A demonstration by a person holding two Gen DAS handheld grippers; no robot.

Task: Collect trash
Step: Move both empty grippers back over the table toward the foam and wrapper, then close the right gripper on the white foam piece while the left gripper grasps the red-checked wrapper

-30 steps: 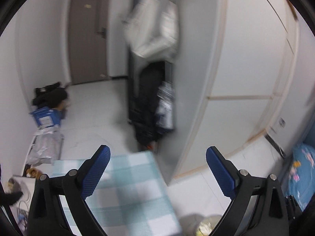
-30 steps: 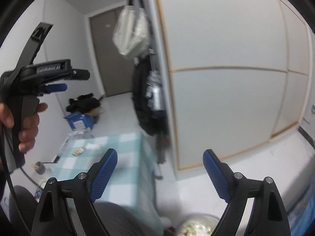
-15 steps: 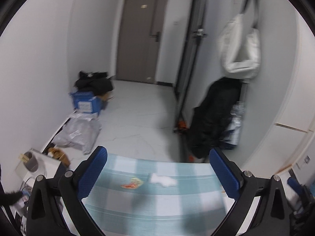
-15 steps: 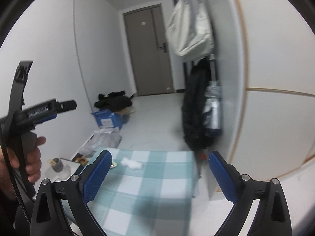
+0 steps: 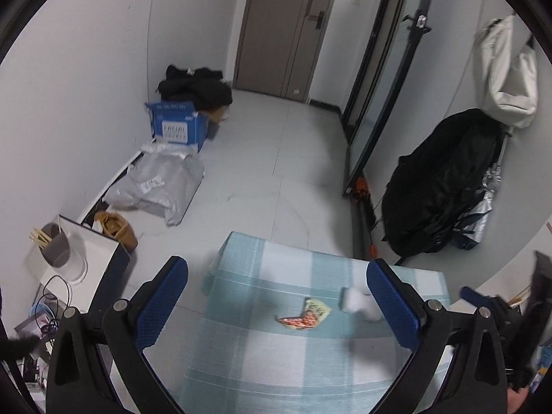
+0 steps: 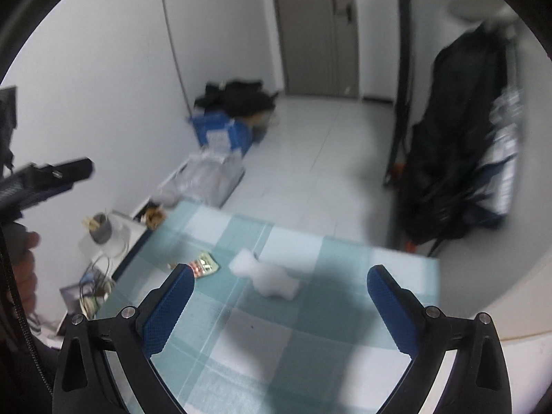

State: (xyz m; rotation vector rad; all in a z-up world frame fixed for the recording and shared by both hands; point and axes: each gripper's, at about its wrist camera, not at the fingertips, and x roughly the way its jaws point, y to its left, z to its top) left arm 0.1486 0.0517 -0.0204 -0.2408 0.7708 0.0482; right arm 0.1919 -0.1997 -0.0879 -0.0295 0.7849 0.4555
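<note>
Left wrist view: the left gripper point(image 5: 277, 305) is spread wide and empty above the checked tablecloth point(image 5: 276, 362). The snack wrapper point(image 5: 305, 314) lies between the jaws, nearer the right one; the white tissue point(image 5: 355, 301) lies just beside that jaw.

Right wrist view: the right gripper point(image 6: 280, 305), jaws just opened wide, holds nothing. The tissue point(image 6: 267, 276) lies between them, farther ahead; the wrapper point(image 6: 204, 266) lies beside the left jaw tip.

Home hallway: door point(image 5: 279, 27), hung coat point(image 5: 445, 179), bags point(image 5: 507, 72).
</note>
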